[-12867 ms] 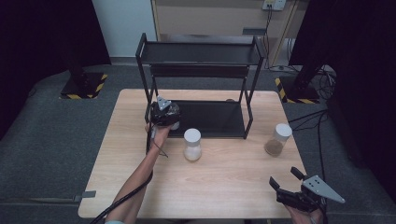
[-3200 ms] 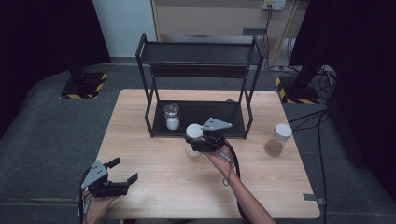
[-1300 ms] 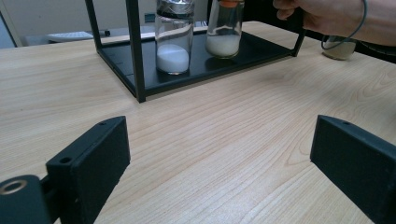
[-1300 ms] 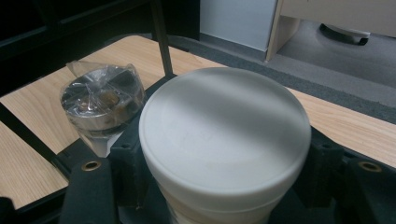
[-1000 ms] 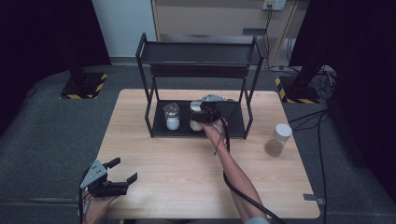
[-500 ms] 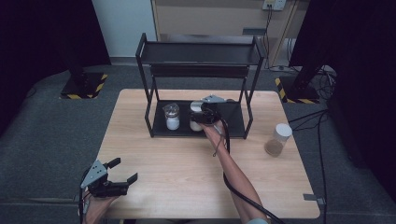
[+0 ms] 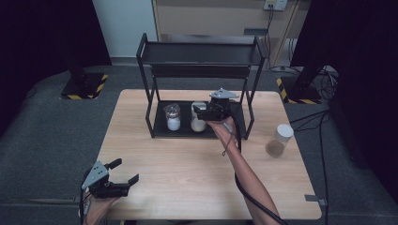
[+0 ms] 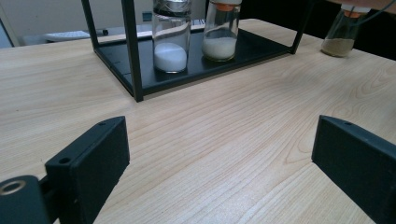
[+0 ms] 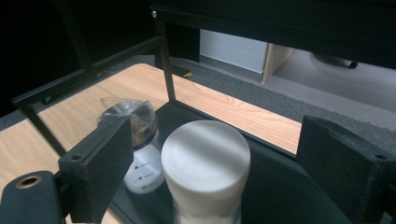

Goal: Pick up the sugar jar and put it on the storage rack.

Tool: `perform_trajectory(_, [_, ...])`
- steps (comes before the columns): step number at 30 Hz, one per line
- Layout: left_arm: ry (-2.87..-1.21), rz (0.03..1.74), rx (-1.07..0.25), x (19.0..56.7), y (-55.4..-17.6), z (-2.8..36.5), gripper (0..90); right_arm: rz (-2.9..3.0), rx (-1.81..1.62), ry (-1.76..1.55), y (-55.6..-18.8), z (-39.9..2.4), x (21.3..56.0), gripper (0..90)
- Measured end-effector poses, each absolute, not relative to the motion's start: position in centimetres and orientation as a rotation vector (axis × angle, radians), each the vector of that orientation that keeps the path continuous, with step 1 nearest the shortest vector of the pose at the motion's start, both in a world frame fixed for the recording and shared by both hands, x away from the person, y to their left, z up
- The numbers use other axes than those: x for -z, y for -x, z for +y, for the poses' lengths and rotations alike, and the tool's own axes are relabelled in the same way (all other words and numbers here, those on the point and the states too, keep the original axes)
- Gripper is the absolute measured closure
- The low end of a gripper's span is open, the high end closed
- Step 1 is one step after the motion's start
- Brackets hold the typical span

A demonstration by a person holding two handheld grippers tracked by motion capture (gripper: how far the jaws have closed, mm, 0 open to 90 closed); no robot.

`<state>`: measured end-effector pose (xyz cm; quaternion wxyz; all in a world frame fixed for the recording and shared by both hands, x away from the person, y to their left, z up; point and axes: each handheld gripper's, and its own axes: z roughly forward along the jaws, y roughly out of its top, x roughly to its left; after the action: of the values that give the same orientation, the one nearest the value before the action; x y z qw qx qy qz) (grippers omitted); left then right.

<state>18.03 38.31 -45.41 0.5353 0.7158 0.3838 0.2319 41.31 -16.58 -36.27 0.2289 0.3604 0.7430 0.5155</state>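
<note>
- Standing on the rack's (image 7: pixel 157 129) bottom shelf, the white-lidded jar (image 9: pixel 205 163) now sits between the right gripper's (image 7: pixel 212 110) spread jaws, released; placement looks done
- second jar (image 7: pixel 172 117) just beside
- brown-filled jar (image 7: pixel 279 140) waits on the counter (image 7: pixel 187 164), well apart
- left gripper (image 7: pixel 109 179) idle, jaws open

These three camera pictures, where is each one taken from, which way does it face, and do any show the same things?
High view: above the table's near side, looking down on the rack; both forearms and grippers enter from below.
Left gripper view: low over the table, facing the rack; its own open jaws.
Right gripper view: inside the rack, its open jaws either side of the white-lidded jar.
Shared: that jar and the clear-lidded jar.
</note>
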Motion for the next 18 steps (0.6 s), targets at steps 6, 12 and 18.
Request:
perform_trajectory(6, [-1.715,0.914,-0.559,45.3,-18.0,38.1,3.1,2.064,-1.401,-0.947,-39.8,-18.1,35.0,11.0])
perform_trajectory(12, [-1.716,0.916,-0.562,45.3,-18.0,38.0,3.2,2.089,-1.4,-0.897,-37.7,-19.7,34.3,11.1])
perform_trajectory(18, [-1.718,0.911,-0.561,45.2,-18.0,38.0,3.2,2.092,-1.422,-0.864,-35.2,-21.8,34.0,11.1])
